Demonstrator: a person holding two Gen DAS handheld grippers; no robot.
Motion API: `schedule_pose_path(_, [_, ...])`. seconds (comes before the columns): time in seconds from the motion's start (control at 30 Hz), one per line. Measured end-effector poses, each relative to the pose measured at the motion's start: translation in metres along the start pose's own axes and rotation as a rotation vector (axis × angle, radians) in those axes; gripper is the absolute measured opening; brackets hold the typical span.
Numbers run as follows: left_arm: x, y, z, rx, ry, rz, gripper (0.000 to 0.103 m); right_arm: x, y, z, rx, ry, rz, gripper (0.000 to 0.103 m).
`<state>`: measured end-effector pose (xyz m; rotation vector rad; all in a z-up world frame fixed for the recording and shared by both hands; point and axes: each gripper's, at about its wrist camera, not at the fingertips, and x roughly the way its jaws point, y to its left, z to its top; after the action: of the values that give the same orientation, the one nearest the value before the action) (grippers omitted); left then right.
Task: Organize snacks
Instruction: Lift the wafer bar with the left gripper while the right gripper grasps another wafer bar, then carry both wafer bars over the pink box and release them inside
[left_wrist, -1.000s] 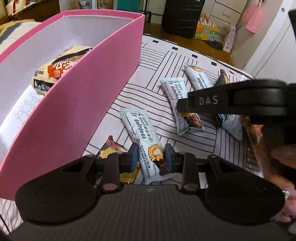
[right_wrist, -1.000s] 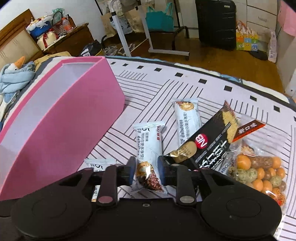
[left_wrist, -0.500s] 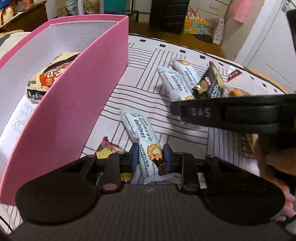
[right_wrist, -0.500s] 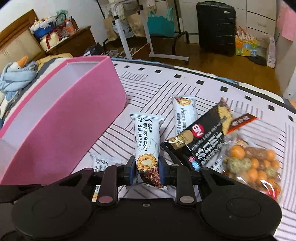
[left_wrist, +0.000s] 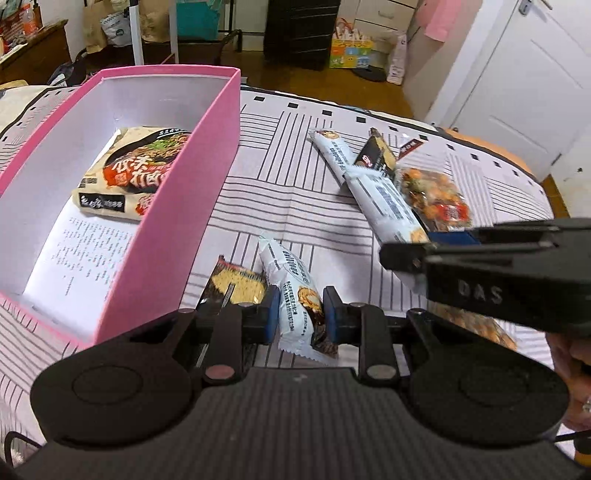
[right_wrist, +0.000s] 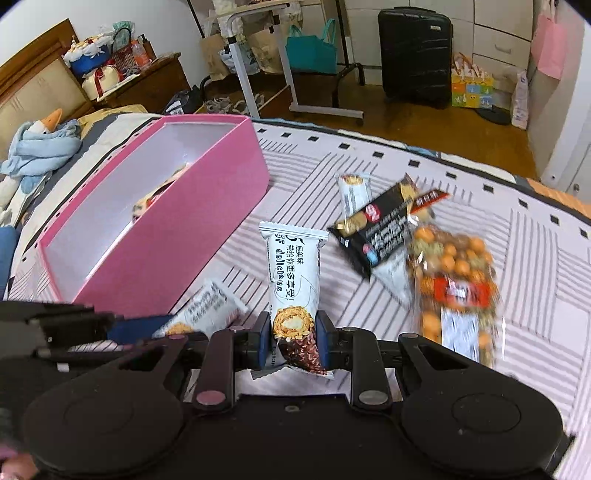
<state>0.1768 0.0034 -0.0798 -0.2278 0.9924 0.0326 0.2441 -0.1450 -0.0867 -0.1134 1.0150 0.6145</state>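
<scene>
Both snack bars have just come up off the striped bedspread (left_wrist: 295, 192). The left gripper (left_wrist: 297, 314) has its jaws nearly closed, having just tightened, and clamps a white wafer bar (left_wrist: 295, 291) by its lower end. The right gripper (right_wrist: 291, 341) has its jaws pinched on a second white bar (right_wrist: 293, 280), which stands upright and clear of the cover. A second ago each bar lay flat. So both grasps look secure, and the carry to the pink box (left_wrist: 177, 206), just to the left, can begin. A noodle packet (left_wrist: 136, 173) already lies inside it; the black packet (right_wrist: 376, 225) and nut bag (right_wrist: 454, 284) wait
</scene>
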Motion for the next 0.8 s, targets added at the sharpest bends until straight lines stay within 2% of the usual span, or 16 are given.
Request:
schedule_pose_path(0.37, [-0.061,0.021,-0.026,0.059,0.01,-0.076,0.023,-0.045,0.034,-0.034,0.023,0.105,0.009,0.029])
schedule_pose_path(0.57, [-0.093,0.039,-0.036,0.097,0.027,-0.096,0.023,-0.066,0.065,-0.05,-0.03,0.168,0.026,0.029])
schedule_pose_path(0.67, [-0.11,0.046,-0.039,0.115,0.021,-0.103,0.023,-0.075,0.079,-0.053,-0.044,0.177,0.054,0.029])
schedule_pose_path(0.8, [-0.134,0.057,-0.037,0.124,-0.03,-0.097,0.023,-0.086,0.094,-0.048,-0.05,0.146,0.091,0.029])
